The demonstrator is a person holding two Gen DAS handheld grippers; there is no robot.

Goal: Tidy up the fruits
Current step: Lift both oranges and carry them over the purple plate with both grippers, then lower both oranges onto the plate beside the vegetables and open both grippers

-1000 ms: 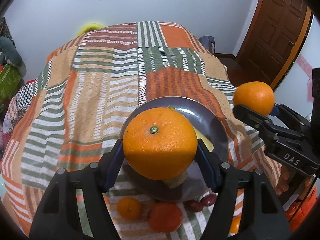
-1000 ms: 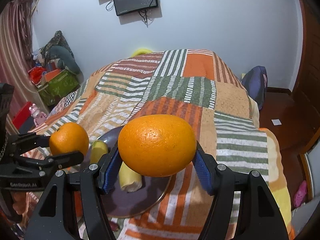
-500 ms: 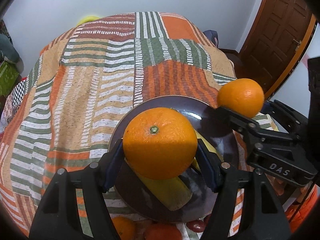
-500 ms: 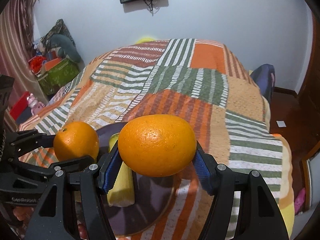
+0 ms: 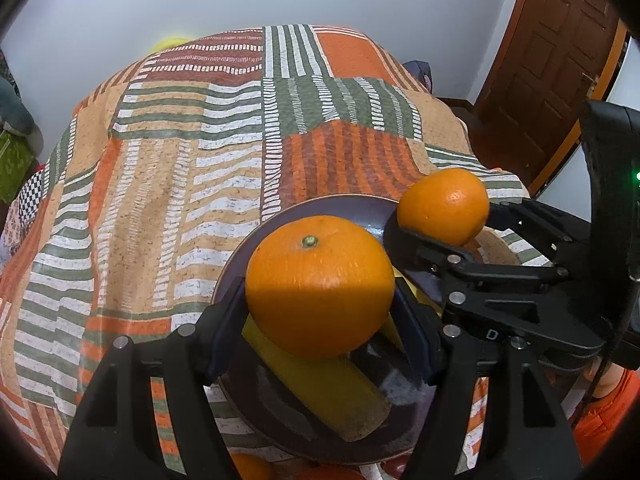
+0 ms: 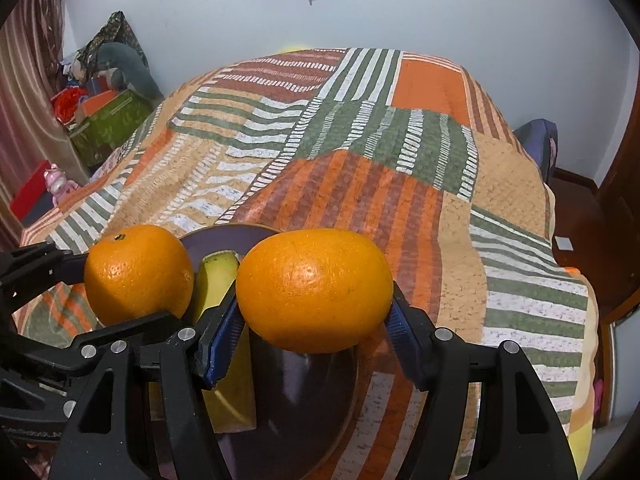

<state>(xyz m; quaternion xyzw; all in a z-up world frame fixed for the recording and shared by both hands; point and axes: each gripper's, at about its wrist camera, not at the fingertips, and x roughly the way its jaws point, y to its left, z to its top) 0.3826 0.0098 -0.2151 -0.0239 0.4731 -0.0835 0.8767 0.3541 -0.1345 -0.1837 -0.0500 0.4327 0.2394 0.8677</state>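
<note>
My left gripper point(image 5: 320, 304) is shut on a large orange point(image 5: 320, 286) and holds it above a dark purple plate point(image 5: 316, 210) on the bed. My right gripper point(image 6: 314, 320) is shut on a second orange point(image 6: 314, 290) over the plate's right side point(image 6: 224, 236). A yellow banana point(image 5: 324, 388) lies on the plate under both oranges; it also shows in the right wrist view point(image 6: 218, 276). The right gripper's orange point(image 5: 444, 206) shows in the left wrist view, the left gripper's orange point(image 6: 138, 274) in the right wrist view.
The plate sits on a striped patchwork quilt point(image 5: 180, 168). More small fruits point(image 5: 248, 466) lie on the quilt at the near edge, mostly cut off. A brown door point(image 5: 560, 60) stands at the right. A green box point(image 6: 108, 128) and clutter lie left of the bed.
Both grippers have moved forward and closer together over the plate, each still holding its orange. The banana and plate now lie directly beneath them.
</note>
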